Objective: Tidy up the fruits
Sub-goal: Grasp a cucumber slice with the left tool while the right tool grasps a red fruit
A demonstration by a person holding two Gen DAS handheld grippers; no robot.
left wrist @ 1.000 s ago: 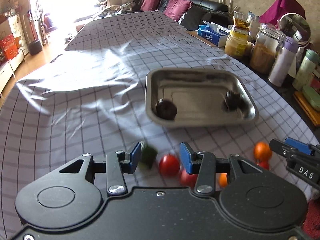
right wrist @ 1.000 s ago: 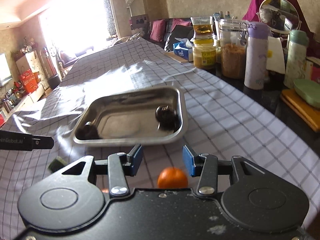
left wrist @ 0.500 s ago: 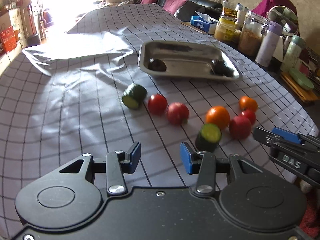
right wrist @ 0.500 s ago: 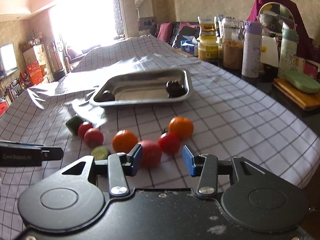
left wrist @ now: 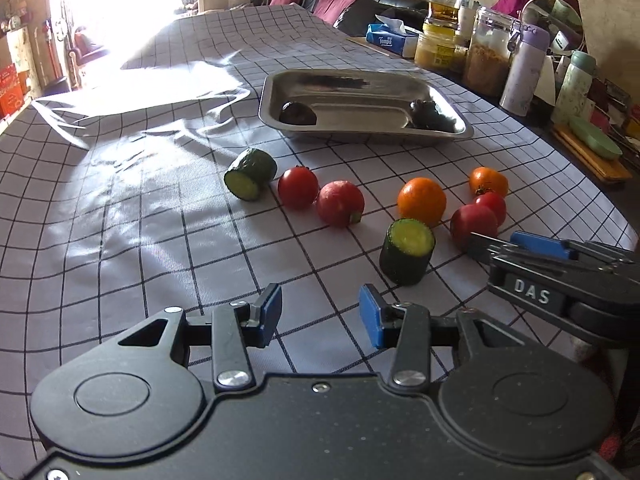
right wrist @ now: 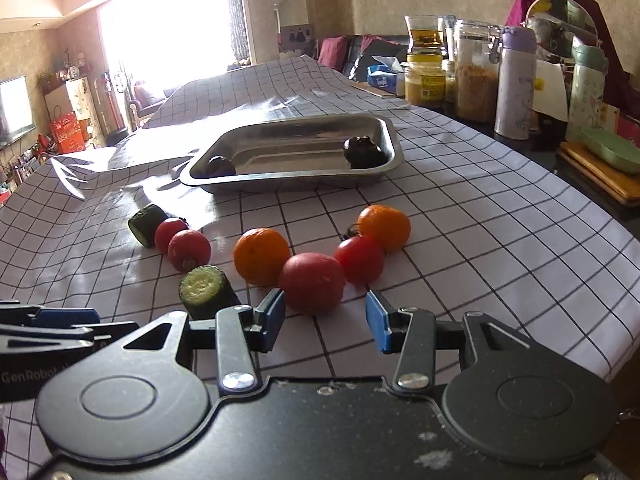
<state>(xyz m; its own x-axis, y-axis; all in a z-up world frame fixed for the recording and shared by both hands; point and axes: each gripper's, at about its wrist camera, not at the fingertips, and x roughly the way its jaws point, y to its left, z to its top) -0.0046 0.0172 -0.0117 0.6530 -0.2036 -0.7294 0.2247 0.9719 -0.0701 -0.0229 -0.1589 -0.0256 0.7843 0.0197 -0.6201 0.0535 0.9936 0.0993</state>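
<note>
Before the tray (left wrist: 362,130), eight fruits newly visible.

The left gripper (left wrist: 320,316) is held over the checked tablecloth (left wrist: 120,240), its jaws closing with nothing between them. An upright cucumber piece (left wrist: 406,250) is seen just beyond. Two dark fruits are contained in the metal tray (left wrist: 360,80).

Right gripper (left wrist: 520,246) cut off by the frame's right edge, its fingertips overlapping a red fruit (left wrist: 472,220), left gripper (right wrist: 72,324) cut by the left edge, dark fruit (right wrist: 221,166) half hidden behind tray (right wrist: 280,178) rim, jar labels unreadable
</note>
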